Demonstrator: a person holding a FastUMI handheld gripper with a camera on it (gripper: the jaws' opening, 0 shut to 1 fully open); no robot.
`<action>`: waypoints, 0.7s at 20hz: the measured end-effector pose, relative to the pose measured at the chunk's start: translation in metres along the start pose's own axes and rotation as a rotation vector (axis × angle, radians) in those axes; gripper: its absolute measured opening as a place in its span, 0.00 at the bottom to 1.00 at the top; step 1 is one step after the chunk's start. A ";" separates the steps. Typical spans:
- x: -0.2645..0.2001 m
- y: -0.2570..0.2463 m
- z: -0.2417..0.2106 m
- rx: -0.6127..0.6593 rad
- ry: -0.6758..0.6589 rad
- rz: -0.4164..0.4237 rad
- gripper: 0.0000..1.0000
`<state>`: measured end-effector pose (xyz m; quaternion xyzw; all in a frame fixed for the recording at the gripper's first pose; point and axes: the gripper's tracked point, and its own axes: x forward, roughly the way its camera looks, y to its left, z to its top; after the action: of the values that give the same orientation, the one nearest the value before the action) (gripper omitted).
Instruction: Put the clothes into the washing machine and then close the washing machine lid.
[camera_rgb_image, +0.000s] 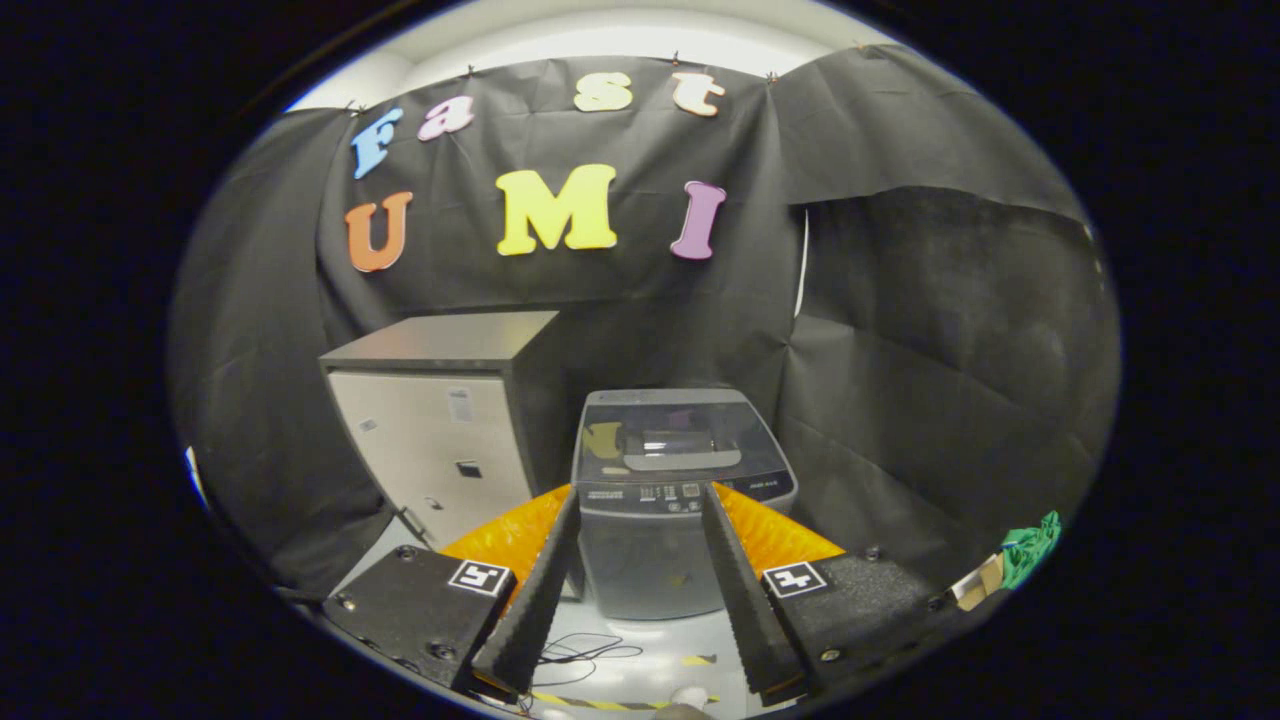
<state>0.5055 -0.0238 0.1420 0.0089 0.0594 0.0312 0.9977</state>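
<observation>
To my far left stands a pale cabinet (440, 440) with a dark top, set against the booth's black cloth wall. Just right of it is the washing machine (670, 500), upright on the floor, its dark glass lid (665, 440) lying flat and closed and its control strip facing me. I hold my tongs (640, 520) level and pointed straight at the machine, the two fingers spread wide apart with nothing between them; their tips frame the machine's front from either side, and the machine sits beyond them, not touching. On the floor (640, 650) below the fingers lies a thin black cable (585, 652). Well off to my right, low down, is a bunched green cloth (1030, 548), apart from the tongs.
</observation>
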 end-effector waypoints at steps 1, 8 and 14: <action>-0.006 0.002 0.001 0.012 -0.015 0.001 0.78; -0.023 0.006 0.000 -0.004 -0.070 0.019 0.78; -0.031 0.008 -0.005 0.012 -0.075 0.006 0.78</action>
<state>0.4738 -0.0180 0.1413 0.0165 0.0219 0.0335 0.9991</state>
